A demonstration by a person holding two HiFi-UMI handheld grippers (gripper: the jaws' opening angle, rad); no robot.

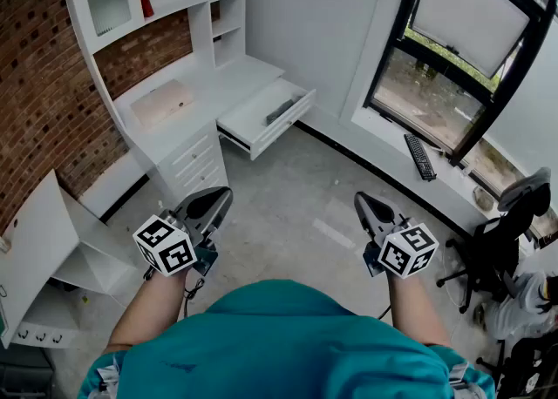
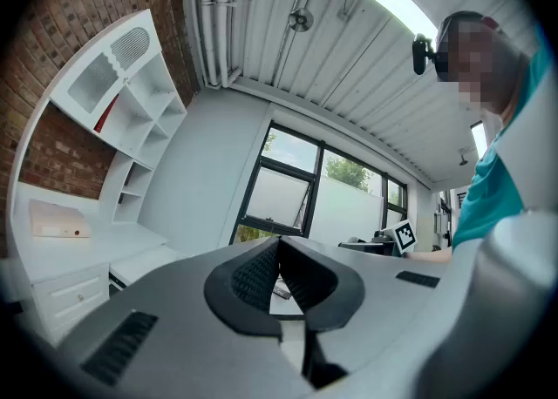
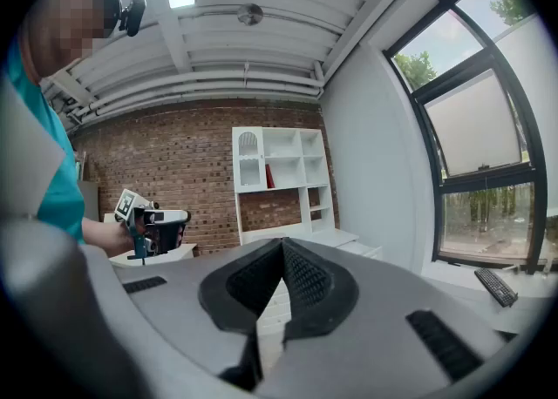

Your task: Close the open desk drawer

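Open drawer (image 1: 261, 117) far centre, both claws well apart from it.
The drawer sticks out at the right end of the white worktop (image 1: 209, 84), w/ a dark item (image 1: 279, 111) inside; pale box (image 1: 161, 103) on the worktop to its left. L claw (image 1: 220, 197) & R claw (image 1: 362, 201) hover near, over the floor (image 1: 288, 206), each clenched, nothing btwn the jaws. Keyboard (image 1: 420, 156) far right by the window (image 1: 453, 57); office chair (image 1: 497, 240) at right.
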